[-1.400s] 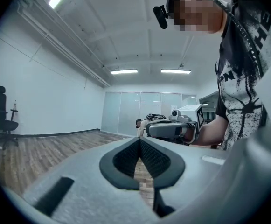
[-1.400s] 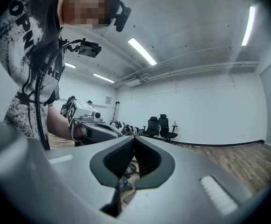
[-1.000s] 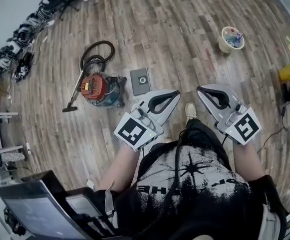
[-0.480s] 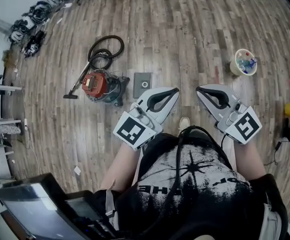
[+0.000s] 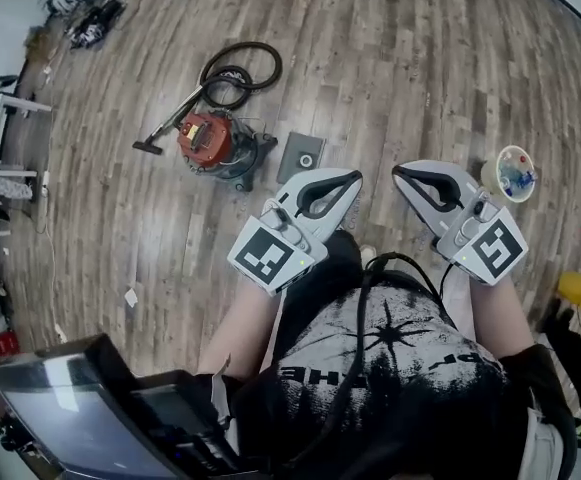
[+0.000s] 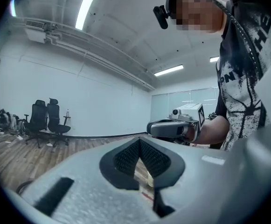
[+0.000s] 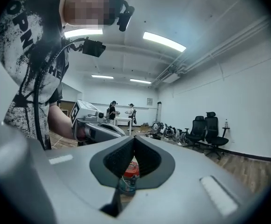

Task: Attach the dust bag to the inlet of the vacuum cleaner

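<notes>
The dust bag (image 5: pixel 301 156), a flat grey square with a round hole, lay on the wood floor (image 5: pixel 410 58) just beside the vacuum (image 5: pixel 213 142), to its right in the head view. The vacuum had a red top. Its hose (image 5: pixel 242 66) lay coiled behind it and its nozzle (image 5: pixel 148 148) rested on the floor to its left. The person (image 5: pixel 390 368) held both grippers level above the floor, touching neither bag nor vacuum. The left gripper (image 5: pixel 353 178) had its jaws pressed together on nothing. The right gripper (image 5: pixel 400 175) was likewise closed and empty. A bowl (image 5: pixel 515 173) sat on the floor beside the right gripper. Chairs (image 6: pixel 46 118) stood by the far wall.
</notes>
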`<state>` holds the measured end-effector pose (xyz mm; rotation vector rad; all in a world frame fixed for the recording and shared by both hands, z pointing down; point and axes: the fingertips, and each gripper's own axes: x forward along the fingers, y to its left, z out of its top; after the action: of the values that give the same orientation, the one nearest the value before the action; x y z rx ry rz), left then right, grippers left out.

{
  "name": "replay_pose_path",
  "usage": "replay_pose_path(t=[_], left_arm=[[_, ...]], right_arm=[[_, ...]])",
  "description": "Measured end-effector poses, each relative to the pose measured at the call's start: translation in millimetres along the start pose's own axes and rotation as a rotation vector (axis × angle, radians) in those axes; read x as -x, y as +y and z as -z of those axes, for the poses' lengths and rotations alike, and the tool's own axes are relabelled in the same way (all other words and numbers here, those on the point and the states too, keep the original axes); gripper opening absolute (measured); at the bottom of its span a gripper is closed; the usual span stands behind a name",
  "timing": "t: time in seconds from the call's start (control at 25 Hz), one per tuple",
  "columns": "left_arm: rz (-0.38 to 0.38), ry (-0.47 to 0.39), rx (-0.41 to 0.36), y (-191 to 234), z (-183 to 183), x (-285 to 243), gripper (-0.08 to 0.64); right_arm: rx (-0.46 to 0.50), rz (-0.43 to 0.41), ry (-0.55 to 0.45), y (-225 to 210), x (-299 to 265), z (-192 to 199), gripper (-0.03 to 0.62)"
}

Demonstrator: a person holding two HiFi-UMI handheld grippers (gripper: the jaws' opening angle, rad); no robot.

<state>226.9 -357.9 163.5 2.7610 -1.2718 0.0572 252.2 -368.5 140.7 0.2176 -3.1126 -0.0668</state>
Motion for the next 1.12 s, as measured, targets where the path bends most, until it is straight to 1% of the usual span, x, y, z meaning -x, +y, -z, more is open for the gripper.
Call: replay_pose_path(t=[0.08,0.16,0.24,0.36,0.48,0.64,0.76,1.0,1.12], left_arm=[[-0.046,0.034,0.031,31.0,2.2,8.6,0.0],[-0.081,0.022,0.057,61.8,-4.0,16.9,0.0],[-0.113,-0.011,0.045,94.0,-19.0,22.2,0.0],[-0.168,-0.017,0.013,140.0,-30.8,33.8,0.0],[-0.225,-0.021,0.029,173.5,-32.9,51.2,0.0],[-0.299,-0.016,0.031,201.3,-30.1,70.2,0.0],[-0.357,-0.011,0.044,215.3,-23.8,81.2,0.0],[-0.537,-0.015,0.077,245.9,-21.4,84.0,0.0],[-0.637,-0.028,0.079,261.5,-25.2,72.6,0.0]], right_arm=[[-0.001,-0.049,0.013,-10.3,-30.8,-2.4,0.005],[-0.01,-0.093,0.02,-20.9,-62.0,-8.3,0.005],[-0.009,-0.129,0.021,-34.3,-93.2,-16.8,0.005],[0.013,-0.2,0.045,-49.9,-135.9,-15.9,0.005],[0.021,-0.262,0.049,-52.0,-173.8,-13.7,0.005],[0.036,-0.356,0.068,-49.9,-210.1,-8.6,0.005],[0.04,-0.428,0.061,-47.8,-231.6,-7.5,0.005],[0.04,-0.597,0.039,-69.7,-265.0,-5.0,0.005],[0.032,-0.69,-0.026,-83.8,-275.9,-15.8,0.005]])
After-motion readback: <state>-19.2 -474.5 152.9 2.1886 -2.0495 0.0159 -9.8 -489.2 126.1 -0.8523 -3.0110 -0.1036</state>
